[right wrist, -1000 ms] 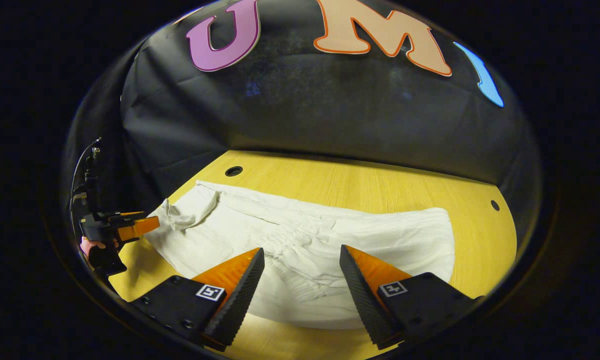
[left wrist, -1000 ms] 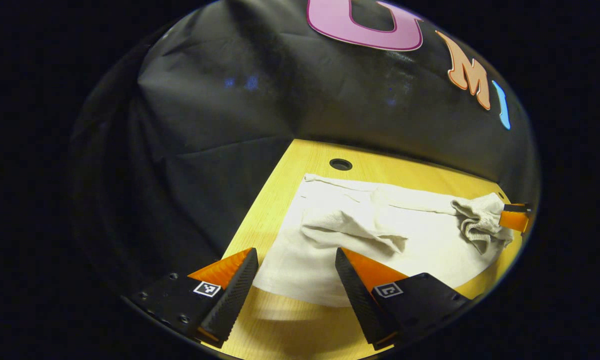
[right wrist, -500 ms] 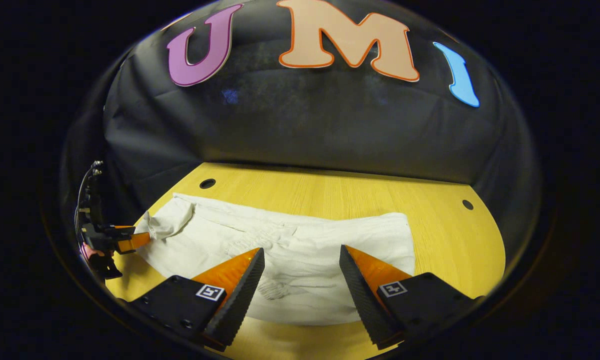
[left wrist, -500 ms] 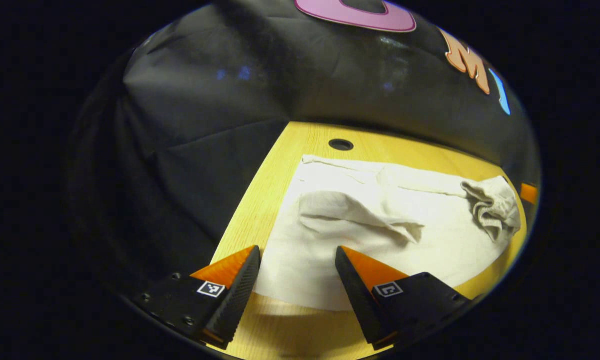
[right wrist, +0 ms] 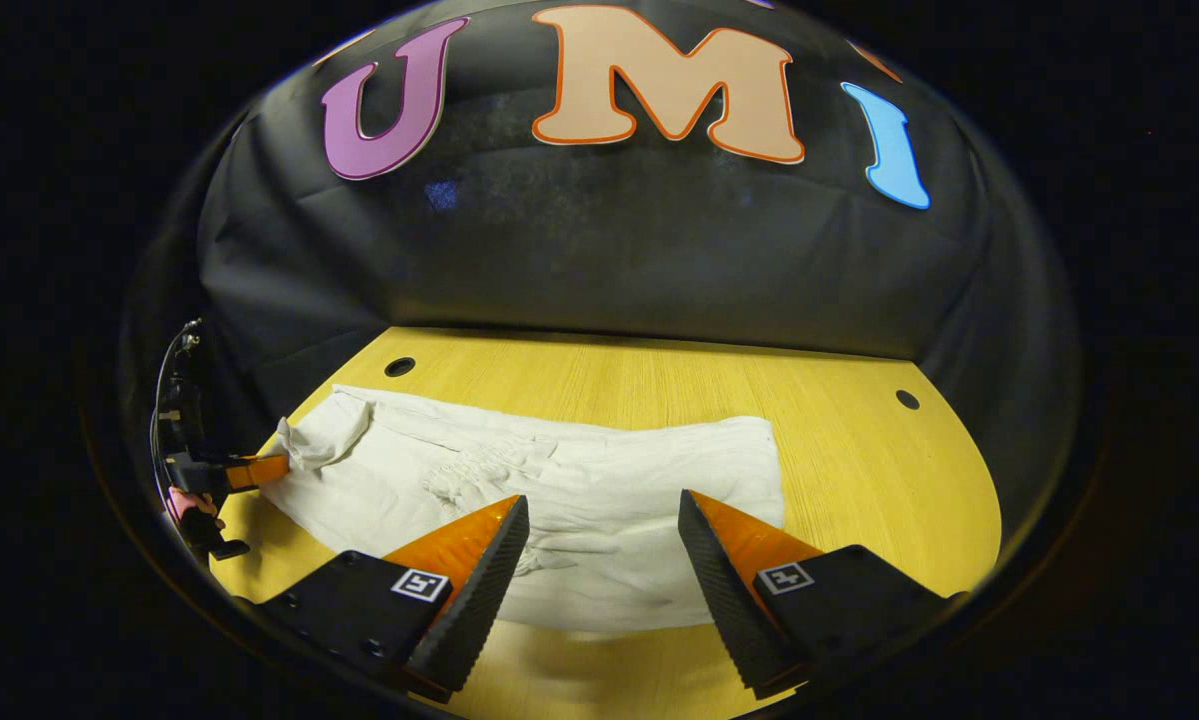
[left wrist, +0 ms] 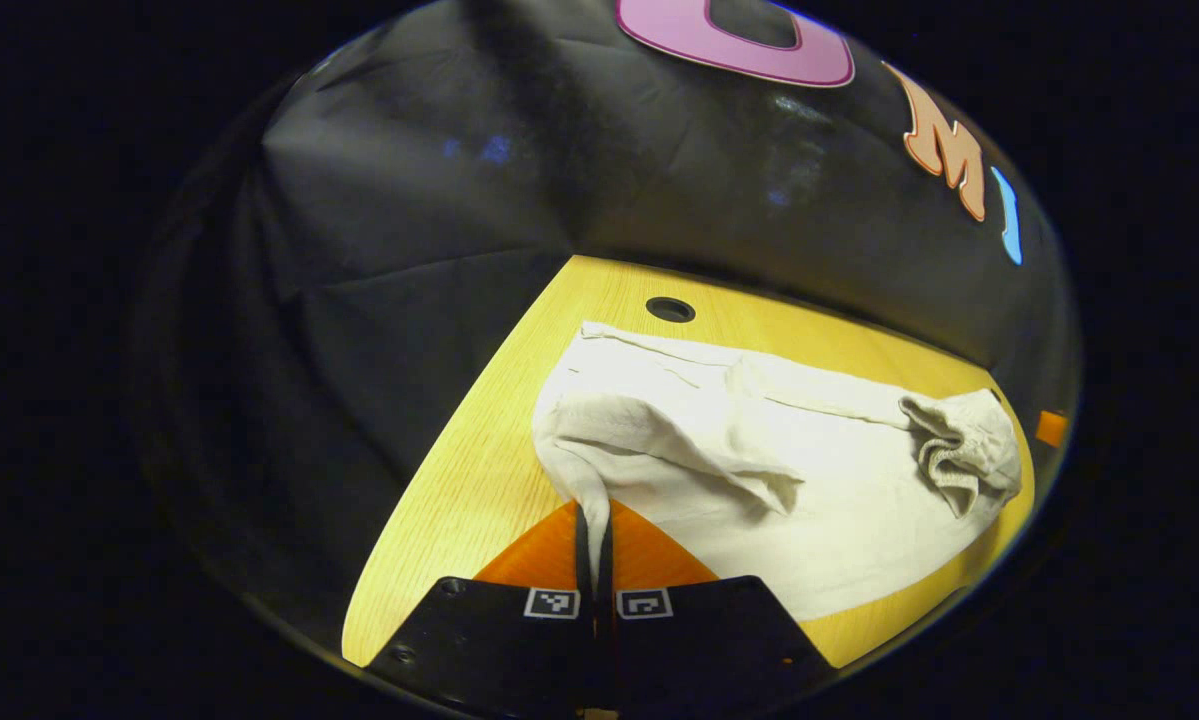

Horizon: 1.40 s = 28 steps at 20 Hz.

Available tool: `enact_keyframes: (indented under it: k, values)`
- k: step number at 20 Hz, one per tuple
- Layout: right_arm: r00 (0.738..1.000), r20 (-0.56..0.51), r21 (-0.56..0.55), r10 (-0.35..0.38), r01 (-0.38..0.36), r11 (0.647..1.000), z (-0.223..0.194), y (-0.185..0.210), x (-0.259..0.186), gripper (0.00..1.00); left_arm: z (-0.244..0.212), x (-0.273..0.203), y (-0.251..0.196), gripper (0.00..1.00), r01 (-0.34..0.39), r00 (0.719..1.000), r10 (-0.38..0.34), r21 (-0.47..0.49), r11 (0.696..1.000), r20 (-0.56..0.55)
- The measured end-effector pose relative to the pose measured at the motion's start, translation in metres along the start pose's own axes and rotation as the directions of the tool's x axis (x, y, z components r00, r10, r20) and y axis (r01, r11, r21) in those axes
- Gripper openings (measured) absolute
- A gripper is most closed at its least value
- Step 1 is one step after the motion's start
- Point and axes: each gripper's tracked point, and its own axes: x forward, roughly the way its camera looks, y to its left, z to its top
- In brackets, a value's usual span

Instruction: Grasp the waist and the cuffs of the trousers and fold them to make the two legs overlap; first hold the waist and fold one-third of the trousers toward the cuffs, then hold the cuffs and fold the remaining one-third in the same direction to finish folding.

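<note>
1. Fingers of the left gripper are pressed together on a pinch of the trousers. Cloth rises from the table into the nip, so the grip is real and not a mere touch.
2. Right gripper has its fingers spread wide with nothing between them. It hangs over the near edge of the trousers, apparently lined up for its own grasp.
3. The trousers lie lengthwise across the table, mostly flat. In the right gripper view the left gripper sits at the garment's left end, touching a lifted, bunched corner.
4. A second crumpled bunch lies at the far end in the left gripper view. Whether that is waist or cuff I cannot say with confidence; the fisheye edge blurs it.
5. Judgement on placement: one end is pinched first to anchor the cloth. The other tool waits open because the first fold needs both ends taken before the legs can be laid over each other.
6. Judgement on progress: early. No thirds fold is visible; the legs do not yet appear neatly overlapped.
7. Risk, as I judge it: the left pinch holds a narrow gather, which may drag only one layer when lifted.
</note>
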Motion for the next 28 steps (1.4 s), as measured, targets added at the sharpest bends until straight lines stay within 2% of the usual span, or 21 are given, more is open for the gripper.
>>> enact_keyframes:
  k: [2, 4, 10, 13, 18, 20, 28]
  values:
    - [1.000, 0.004, 0.006, -0.012, 0.012, 1.000, 0.001, -0.006, -0.005, 0.94, -0.003, -0.004, 0.001, 0.00, -0.004, 1.000, 0.003, -0.024, 1.000, -0.024]
    - [0.999, 0.008, 0.007, -0.031, 0.031, 0.999, 0.003, -0.013, -0.008, 0.96, 0.003, -0.012, -0.006, 0.00, 0.007, 1.000, -0.008, -0.058, 0.998, -0.018]
    - [0.998, 0.033, 0.021, -0.052, 0.051, 0.998, 0.010, -0.030, -0.035, 0.96, 0.037, -0.044, -0.046, 0.00, 0.052, 0.997, -0.048, -0.068, 0.996, 0.059]
    - [0.997, 0.041, 0.018, -0.061, 0.061, 0.998, 0.012, -0.040, -0.040, 0.95, 0.057, -0.053, -0.085, 0.00, 0.099, 0.991, -0.095, -0.032, 0.995, 0.093]
    - [0.998, 0.061, 0.002, -0.029, 0.029, 1.000, 0.012, -0.064, -0.058, 0.96, 0.090, -0.073, -0.166, 0.00, 0.178, 0.969, -0.182, 0.035, 0.983, 0.166]
    - [0.997, 0.068, -0.023, -0.023, 0.024, 0.999, 0.011, -0.077, -0.068, 0.94, 0.100, -0.080, -0.200, 0.00, 0.206, 0.959, -0.214, 0.058, 0.977, 0.187]
    - [0.997, 0.074, -0.027, 0.025, -0.023, 0.999, -0.005, -0.133, -0.105, 0.98, 0.125, -0.101, -0.341, 0.00, 0.296, 0.914, -0.332, 0.175, 0.939, 0.234]
